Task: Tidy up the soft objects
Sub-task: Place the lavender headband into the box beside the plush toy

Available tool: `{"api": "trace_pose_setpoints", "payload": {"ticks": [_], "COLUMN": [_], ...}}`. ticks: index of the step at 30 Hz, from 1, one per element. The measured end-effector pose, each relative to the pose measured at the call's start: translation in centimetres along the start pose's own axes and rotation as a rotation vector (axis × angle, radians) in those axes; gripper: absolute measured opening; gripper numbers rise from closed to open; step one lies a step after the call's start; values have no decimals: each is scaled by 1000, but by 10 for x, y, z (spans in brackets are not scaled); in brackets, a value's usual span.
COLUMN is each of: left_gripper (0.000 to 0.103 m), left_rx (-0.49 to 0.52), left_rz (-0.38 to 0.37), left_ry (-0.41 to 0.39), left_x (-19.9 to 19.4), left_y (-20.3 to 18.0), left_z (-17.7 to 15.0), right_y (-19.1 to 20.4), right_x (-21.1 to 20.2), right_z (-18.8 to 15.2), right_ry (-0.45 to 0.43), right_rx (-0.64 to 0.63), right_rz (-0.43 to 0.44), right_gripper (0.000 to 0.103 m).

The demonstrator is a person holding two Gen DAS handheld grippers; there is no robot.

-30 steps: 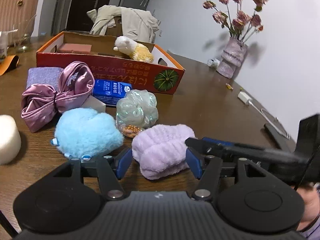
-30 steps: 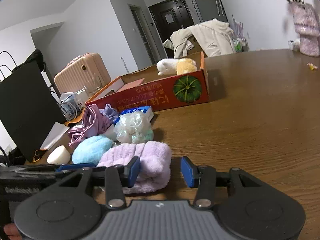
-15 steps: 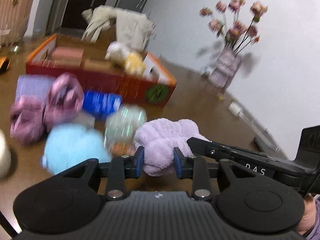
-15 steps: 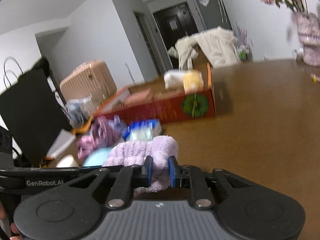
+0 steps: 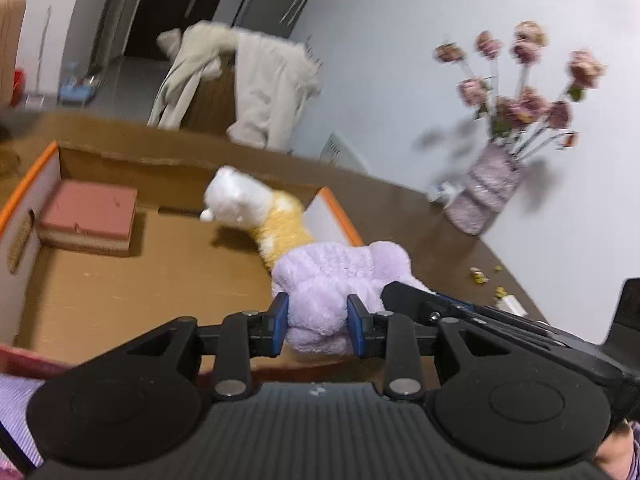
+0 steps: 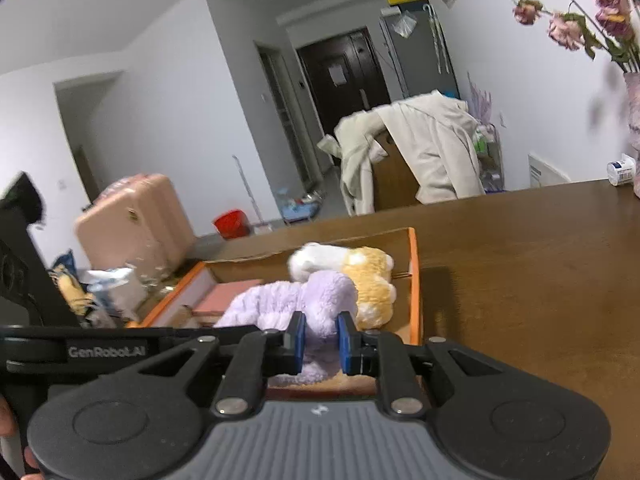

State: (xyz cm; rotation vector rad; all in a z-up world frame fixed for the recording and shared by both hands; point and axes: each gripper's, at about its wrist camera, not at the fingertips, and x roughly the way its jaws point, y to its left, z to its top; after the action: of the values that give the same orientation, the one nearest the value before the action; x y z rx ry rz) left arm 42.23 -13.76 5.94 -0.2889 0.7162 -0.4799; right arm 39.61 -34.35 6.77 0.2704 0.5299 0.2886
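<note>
— Brown wooden worktop (image 6: 540, 264), white walls, a dark door (image 6: 344, 76) at twelve o'clock?
— Yes. Both claws, left claw (image 5: 318, 322) and right claw (image 6: 320, 340), are clamped on the fluffy lilac cloth (image 5: 332, 276), held above the orange-rimmed cardboard box (image 5: 100, 280); pink dried flowers in a vase (image 5: 484, 192) at two o'clock.

"GenRobot.AI" printed on left claw (image 6: 318, 344) body

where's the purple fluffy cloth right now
Both grippers hold the purple cloth up over the cardboard box, at its right end, just in front of the white and yellow plush toy.
</note>
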Motion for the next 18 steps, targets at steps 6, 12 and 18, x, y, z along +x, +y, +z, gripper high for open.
{"api": "trace_pose_setpoints", "payload": {"ticks": [6, 12, 18], "left_gripper": [31, 43, 47], "left_rx": [-9, -5, 38], "left_rz": [24, 59, 92], "left_ry": [64, 73, 35], "left_x": [37, 41, 6], "left_y": [15, 16, 1], "left_z": [-4, -7, -1], "right_y": [-9, -6, 0], "right_x": [36, 35, 2], "right_z": [-11, -11, -1], "right_ry": [61, 35, -21], "right_rx": [-10, -20, -28], "right_rz": [-66, -110, -102], "right_gripper": [17, 28, 28]}}
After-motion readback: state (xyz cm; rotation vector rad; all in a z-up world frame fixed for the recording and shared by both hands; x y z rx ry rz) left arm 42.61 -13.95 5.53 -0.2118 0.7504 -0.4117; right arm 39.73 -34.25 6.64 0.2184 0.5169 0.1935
